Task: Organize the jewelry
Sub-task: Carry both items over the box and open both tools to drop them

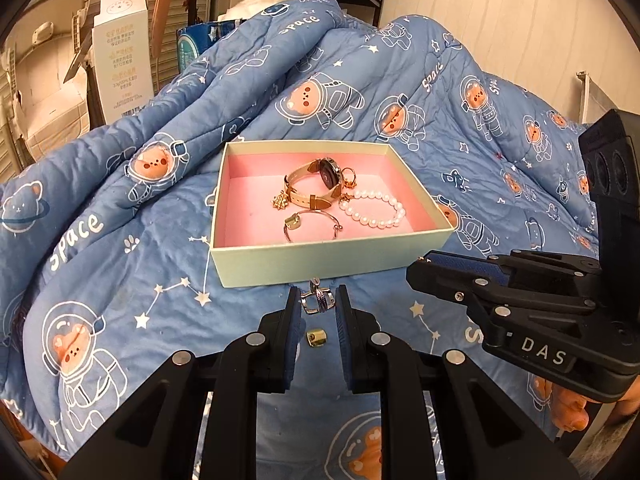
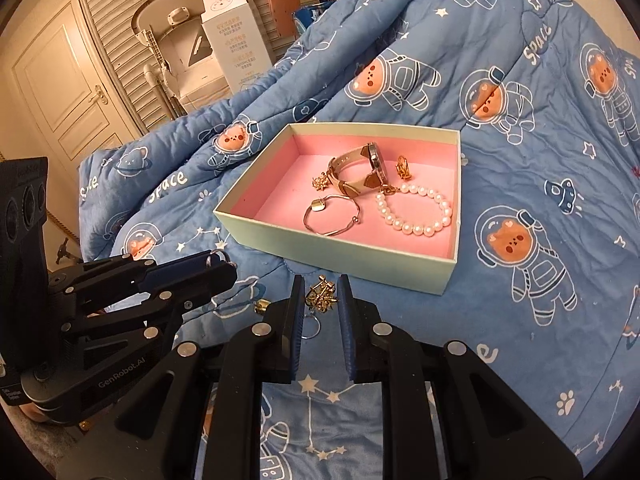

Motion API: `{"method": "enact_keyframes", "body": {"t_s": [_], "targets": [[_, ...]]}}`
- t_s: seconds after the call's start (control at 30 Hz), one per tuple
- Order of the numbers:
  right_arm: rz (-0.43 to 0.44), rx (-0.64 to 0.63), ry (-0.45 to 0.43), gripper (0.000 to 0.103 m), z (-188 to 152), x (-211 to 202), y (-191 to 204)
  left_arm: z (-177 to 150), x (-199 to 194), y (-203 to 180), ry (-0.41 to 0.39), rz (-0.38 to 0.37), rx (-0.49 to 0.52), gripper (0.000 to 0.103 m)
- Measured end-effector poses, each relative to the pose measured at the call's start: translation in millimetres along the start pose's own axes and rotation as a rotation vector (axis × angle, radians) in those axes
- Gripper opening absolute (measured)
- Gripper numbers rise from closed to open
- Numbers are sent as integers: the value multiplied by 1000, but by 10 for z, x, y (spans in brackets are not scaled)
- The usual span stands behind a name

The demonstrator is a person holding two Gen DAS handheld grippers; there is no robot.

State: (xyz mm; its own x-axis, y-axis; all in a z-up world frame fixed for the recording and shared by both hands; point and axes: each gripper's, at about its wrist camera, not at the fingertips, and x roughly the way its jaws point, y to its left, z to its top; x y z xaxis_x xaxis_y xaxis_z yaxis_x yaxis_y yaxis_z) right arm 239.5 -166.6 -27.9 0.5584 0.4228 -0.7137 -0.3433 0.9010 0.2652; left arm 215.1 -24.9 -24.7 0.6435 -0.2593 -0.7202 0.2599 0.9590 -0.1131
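Now both tools grip jewelry: left tool (image 1: pixel 318 300) pinches a silver ring (image 1: pixel 316 299), right tool (image 2: pixel 320 296) a gold charm (image 2: pixel 321 295); the pink-lined box (image 1: pixel 276 266) sits at twelve o'clock, nearer the left.

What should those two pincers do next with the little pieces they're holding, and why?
Probably carry both forward over the box and let go. The left gripper pinches a silver ring, the right gripper a gold earring, both just short of its near wall, and the watch and pearl bracelet already lie inside.
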Motion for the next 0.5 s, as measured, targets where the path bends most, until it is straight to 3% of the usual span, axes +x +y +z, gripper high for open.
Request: {"method": "enact_keyframes", "body": {"t_s": [0.5], "targets": [[-27, -51, -17, 17, 480, 78, -58, 457, 179, 147, -1, 28, 33, 17]]}}
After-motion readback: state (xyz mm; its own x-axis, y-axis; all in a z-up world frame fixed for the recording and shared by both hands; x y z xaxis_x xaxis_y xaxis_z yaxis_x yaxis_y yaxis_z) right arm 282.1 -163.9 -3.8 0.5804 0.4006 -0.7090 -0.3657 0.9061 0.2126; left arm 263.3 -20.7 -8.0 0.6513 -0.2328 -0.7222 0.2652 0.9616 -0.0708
